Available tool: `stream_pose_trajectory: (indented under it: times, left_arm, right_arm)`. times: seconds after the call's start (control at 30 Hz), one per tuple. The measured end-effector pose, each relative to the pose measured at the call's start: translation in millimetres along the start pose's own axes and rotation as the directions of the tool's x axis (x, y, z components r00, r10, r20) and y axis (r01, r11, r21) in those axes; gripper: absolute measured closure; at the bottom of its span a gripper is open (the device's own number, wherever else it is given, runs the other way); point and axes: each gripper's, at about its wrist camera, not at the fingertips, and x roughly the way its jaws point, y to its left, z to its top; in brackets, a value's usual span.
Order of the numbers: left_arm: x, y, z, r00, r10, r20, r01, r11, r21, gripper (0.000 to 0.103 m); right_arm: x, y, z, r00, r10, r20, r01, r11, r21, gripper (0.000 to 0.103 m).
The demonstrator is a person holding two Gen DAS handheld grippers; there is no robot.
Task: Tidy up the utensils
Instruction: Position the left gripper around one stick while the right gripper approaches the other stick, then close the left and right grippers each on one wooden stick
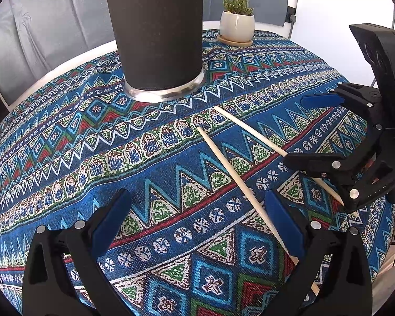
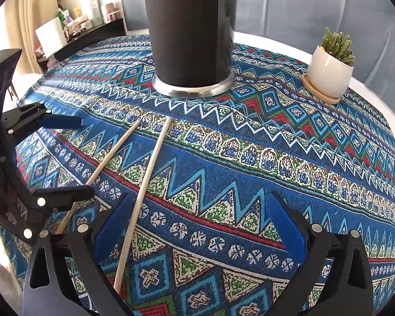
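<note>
Two pale wooden chopsticks lie side by side on the patterned tablecloth [image 1: 65, 158], tips toward a tall black cylinder holder [image 1: 158, 31] with a metal base. My left gripper [image 1: 197, 202] is open, its right finger over the nearer chopstick [image 1: 229, 171]. My right gripper [image 1: 297, 129] is open too, its lower finger over the other chopstick [image 1: 250, 131]. In the right wrist view, the right gripper [image 2: 198, 205] has one chopstick [image 2: 154, 163] just inside its left finger. The left gripper [image 2: 85, 155] straddles the other chopstick [image 2: 113, 152]. The holder [image 2: 189, 26] stands just behind.
A small cactus in a white pot [image 1: 237, 26] on a wooden saucer stands at the table's far edge, also seen in the right wrist view [image 2: 329, 76]. A grey upholstered seat back runs behind the table. A cluttered shelf [image 2: 87, 26] sits off the left.
</note>
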Motion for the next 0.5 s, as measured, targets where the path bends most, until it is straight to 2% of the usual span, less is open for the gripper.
stream_pose_trajectory:
  times: [0.1,0.23,0.3,0.33,0.37,0.4,0.47,0.5]
  left_arm:
    - [-2.3,-1.5,-0.6,1.0,-0.01,0.009,0.01,1.0,0.016,0.011]
    - [-8.9,-3.0,-2.9,1.0,-0.031,-0.001,0.031,0.999,0.043,0.027]
    - [-12.0,0.3,-2.6,0.999,-0.032,-0.023,0.033,0.999,0.032,0.035]
    - [-13.8,2.2,-3.6,0.999,-0.034,-0.028,0.035,0.999,0.032,0.042]
    - [-15.8,4.6,-4.9,0.999,-0.037,-0.034,0.038,0.999,0.029,0.05]
    - [-18.4,7.7,-6.6,0.999,-0.037,-0.039,0.038,0.999,0.023,0.055]
    - [-23.4,13.5,-10.8,0.998,-0.037,-0.055,0.038,0.999,0.005,0.073]
    - [-26.2,16.8,-13.3,0.997,-0.042,-0.063,0.042,0.999,-0.007,0.076]
  right_arm:
    - [0.5,-0.4,0.7,1.0,0.002,-0.001,-0.002,1.0,-0.008,0.007]
    - [-1.7,2.4,-3.2,1.0,0.016,-0.005,-0.016,0.998,-0.054,0.009]
    - [-3.4,2.1,-3.4,0.998,0.03,-0.047,-0.034,0.997,-0.075,0.009]
    - [-4.9,2.2,-2.9,0.997,0.034,-0.07,-0.04,0.996,-0.079,0.016]
    - [-7.6,2.7,-3.0,0.996,0.041,-0.081,-0.048,0.995,-0.086,0.032]
    - [-12.3,5.3,-4.7,0.995,0.053,-0.082,-0.061,0.993,-0.102,0.041]
    - [-20.0,12.4,-8.2,0.993,0.071,-0.092,-0.083,0.987,-0.134,0.077]
    - [-22.7,15.1,-9.6,0.992,0.078,-0.1,-0.091,0.986,-0.139,0.084]
